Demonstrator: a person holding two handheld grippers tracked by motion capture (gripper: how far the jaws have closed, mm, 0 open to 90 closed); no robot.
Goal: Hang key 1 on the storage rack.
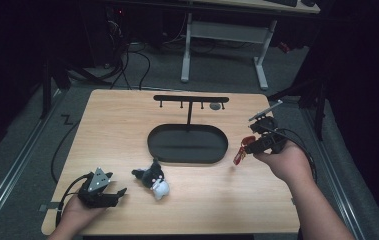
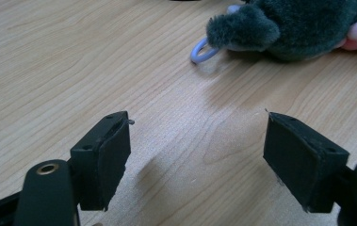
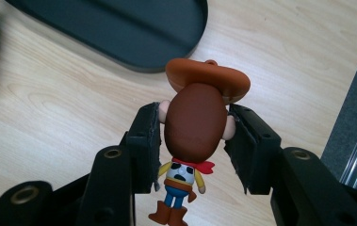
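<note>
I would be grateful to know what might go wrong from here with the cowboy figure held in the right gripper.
The right gripper pinches the cowboy figure only at its smooth, rounded head, so it might slip or swing. The hanging loop on its hat is small, so threading it onto a peg of the black stand may miss.

The room is dim, lit mainly over a light wooden table (image 1: 127,120) standing on grey carpeted floor (image 1: 22,135). Beyond the table's far edge stands a desk with white legs (image 1: 262,65), and black cables (image 1: 127,65) trail across the floor near its left side.
</note>
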